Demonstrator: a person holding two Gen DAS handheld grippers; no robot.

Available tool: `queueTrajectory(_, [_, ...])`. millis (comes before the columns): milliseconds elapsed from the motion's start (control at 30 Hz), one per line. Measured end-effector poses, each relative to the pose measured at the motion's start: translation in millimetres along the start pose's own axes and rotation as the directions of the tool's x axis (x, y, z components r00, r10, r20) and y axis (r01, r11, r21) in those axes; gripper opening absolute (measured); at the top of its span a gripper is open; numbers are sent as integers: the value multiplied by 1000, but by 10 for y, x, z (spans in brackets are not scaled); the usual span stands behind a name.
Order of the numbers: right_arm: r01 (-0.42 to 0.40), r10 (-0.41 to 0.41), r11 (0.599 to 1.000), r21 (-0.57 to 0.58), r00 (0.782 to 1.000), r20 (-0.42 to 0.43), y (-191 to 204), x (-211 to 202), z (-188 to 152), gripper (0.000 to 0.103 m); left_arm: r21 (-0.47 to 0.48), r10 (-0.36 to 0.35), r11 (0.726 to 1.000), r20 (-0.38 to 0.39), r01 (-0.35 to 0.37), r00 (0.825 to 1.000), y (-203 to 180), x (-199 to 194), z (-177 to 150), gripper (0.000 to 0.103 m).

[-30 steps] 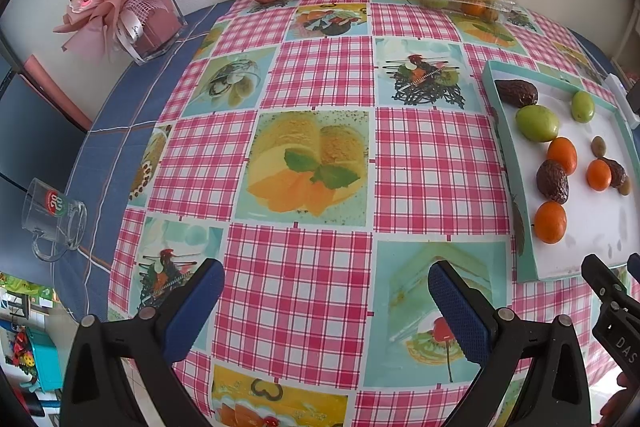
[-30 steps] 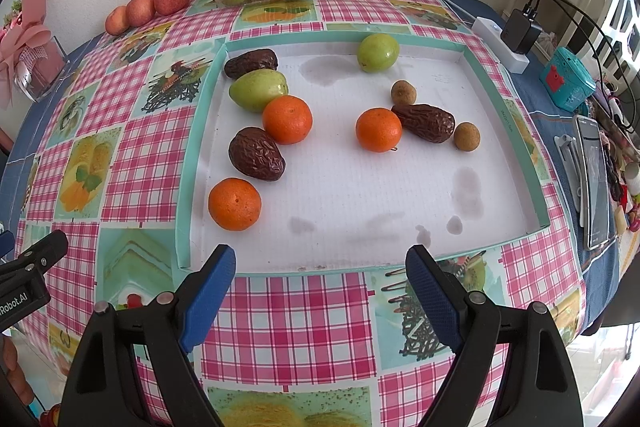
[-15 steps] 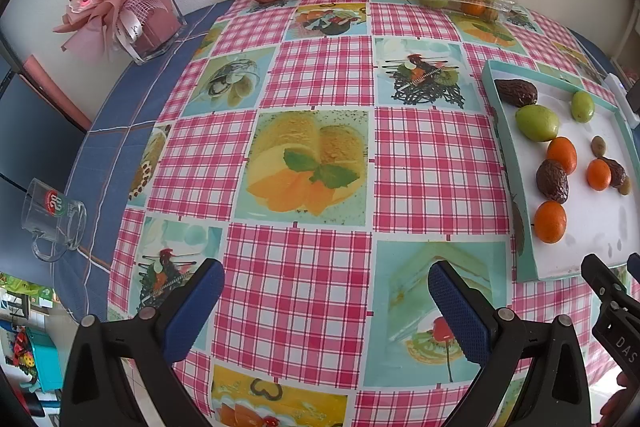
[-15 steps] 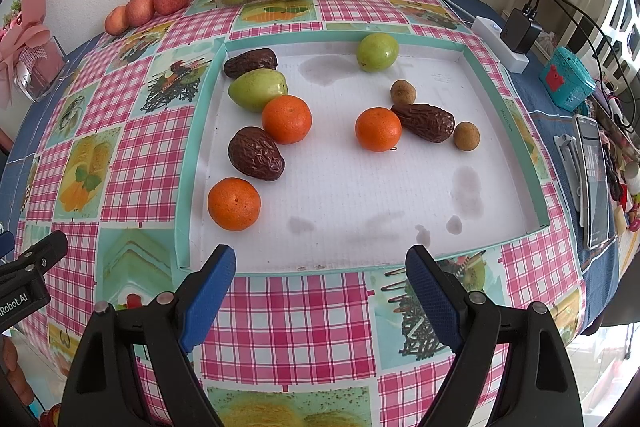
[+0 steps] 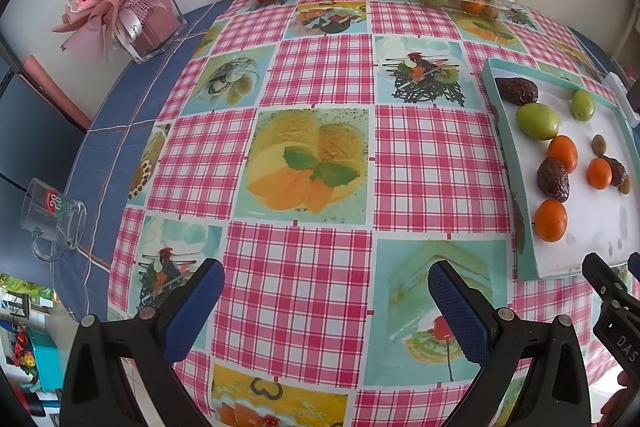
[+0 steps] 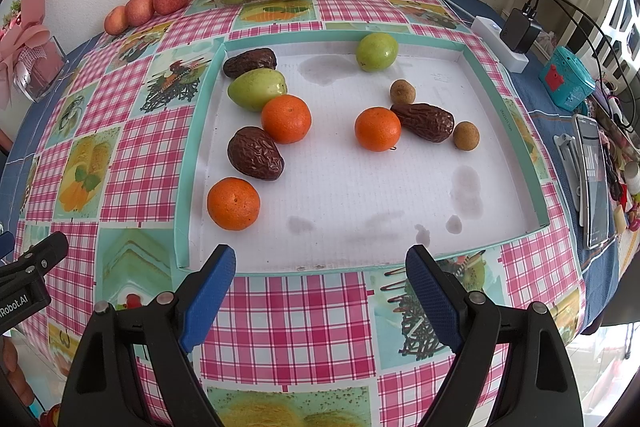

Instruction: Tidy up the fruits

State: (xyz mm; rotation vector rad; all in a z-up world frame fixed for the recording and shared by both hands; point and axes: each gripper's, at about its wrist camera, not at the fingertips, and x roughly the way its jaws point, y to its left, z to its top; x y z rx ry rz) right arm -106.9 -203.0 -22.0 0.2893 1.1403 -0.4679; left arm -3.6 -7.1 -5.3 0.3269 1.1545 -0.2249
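1. Nothing has moved since the earlier frames: both grippers hang where they were and every fruit lies in the same spot.

2. Left wrist view: the left gripper (image 5: 326, 301) has its fingers wide and empty over the checked surface (image 5: 320, 75), with no fruit between them. The tray (image 5: 505, 131) sits off at 3 o'clock, and the right gripper (image 5: 612, 291) pokes in at 4 o'clock, just beside it. If both reach for the tray together, they could knock into each other.

3. Right wrist view: the right gripper's fingers are wide and empty too, poised at the tray's near edge. The nearest orange (image 6: 233, 203) lies at 10 o'clock, close to a dark wrinkled fruit (image 6: 255, 153), which nearly touches another orange (image 6: 286, 119) beside a green fruit (image 6: 257, 89).
   - Round fruit may roll away if a finger nudges it off-centre.
   - A wide approach into that cluster could shove the neighbours.
   - The low tray wall could catch a fingertip coming in flat.
   - The small brown fruits (image 6: 466, 135) at 1 o'clock may slip out of a loose pinch.
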Motion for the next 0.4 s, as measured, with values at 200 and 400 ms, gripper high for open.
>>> queueTrajectory(200, [2,-2,1000,7,1000,3,-8,-2,3,87,4,15,1000,6,-15,1000,-4,-9,-4,103])
queueTrajectory(400, [5,-5,1000,20,1000,6,-41,-9,-4,87,2,19,1000,8,-19,1000,9,-21,0,103])
